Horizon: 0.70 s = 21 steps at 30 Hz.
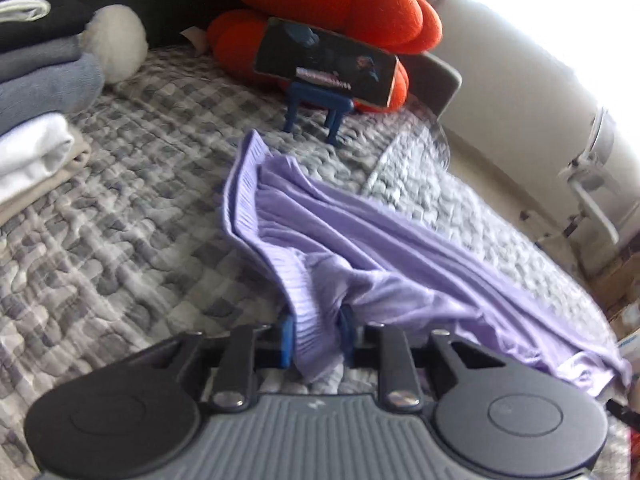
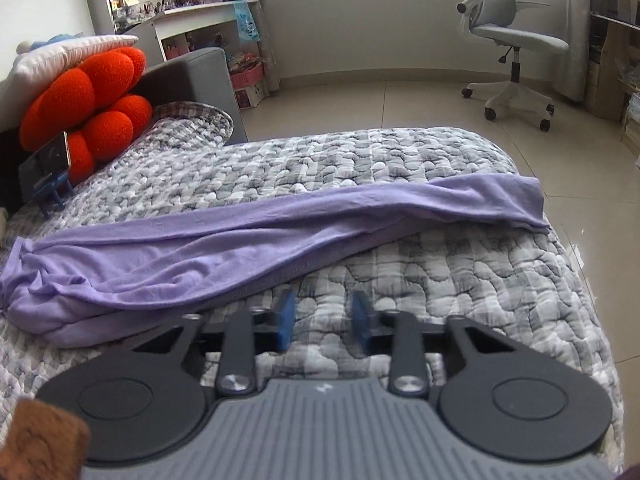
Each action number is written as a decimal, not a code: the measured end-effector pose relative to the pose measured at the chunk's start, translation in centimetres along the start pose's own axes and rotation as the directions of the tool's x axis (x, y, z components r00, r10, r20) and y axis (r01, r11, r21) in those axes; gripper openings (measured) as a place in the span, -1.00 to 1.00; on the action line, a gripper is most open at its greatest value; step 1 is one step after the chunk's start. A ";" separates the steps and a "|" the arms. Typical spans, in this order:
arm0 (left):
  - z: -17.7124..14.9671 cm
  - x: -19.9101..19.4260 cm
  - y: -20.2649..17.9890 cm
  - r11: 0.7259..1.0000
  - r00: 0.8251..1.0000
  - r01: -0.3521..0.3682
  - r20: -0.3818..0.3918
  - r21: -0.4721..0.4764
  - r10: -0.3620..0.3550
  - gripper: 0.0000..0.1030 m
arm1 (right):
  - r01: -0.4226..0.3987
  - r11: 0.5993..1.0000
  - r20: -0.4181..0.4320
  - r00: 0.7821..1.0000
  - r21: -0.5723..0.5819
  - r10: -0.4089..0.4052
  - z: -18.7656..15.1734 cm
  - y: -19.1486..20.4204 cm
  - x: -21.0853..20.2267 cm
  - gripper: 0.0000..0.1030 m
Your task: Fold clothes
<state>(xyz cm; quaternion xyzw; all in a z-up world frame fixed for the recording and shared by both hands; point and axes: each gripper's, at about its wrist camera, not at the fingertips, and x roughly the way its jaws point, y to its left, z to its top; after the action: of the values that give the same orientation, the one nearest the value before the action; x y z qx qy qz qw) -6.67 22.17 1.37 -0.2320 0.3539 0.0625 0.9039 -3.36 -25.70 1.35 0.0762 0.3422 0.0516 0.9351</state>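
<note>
A lilac garment (image 1: 360, 248) with a ribbed waistband lies on the grey checked quilt (image 1: 132, 208). My left gripper (image 1: 318, 332) is shut on the ribbed waistband and holds it lifted off the bed. In the right wrist view the same garment (image 2: 248, 240) stretches in a long folded band across the bed. My right gripper (image 2: 322, 320) is open and empty, just in front of the garment's near edge, over the quilt (image 2: 460, 280).
A stack of folded clothes (image 1: 36, 92) sits at the left. An orange plush cushion (image 1: 340, 4) and a phone on a blue stand (image 1: 324, 68) stand at the bed's head. The bed edge, tiled floor and a white office chair (image 2: 512, 52) lie beyond.
</note>
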 end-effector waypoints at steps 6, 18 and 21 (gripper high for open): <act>0.7 -4.6 3.7 1.000 0.999 0.001 0.047 -0.003 -0.001 -0.69 | -0.029 0.999 0.024 0.999 0.015 0.028 -0.3 -0.4 -1.5 -0.76; 0.3 -5.7 7.1 1.000 0.999 0.029 0.035 -0.012 -0.029 -0.69 | -0.068 0.985 0.010 0.998 0.160 0.067 0.6 -2.0 -0.3 -0.21; 0.5 -5.8 6.8 0.999 0.998 0.038 0.041 -0.002 -0.038 -0.69 | -0.048 0.977 0.021 0.999 0.208 0.045 1.5 -2.8 0.2 -0.21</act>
<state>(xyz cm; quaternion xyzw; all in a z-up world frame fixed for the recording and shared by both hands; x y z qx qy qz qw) -12.62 28.72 3.00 -0.2386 0.3311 0.0507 0.9115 -2.15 -28.62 1.85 0.1823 0.3364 0.0366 0.9232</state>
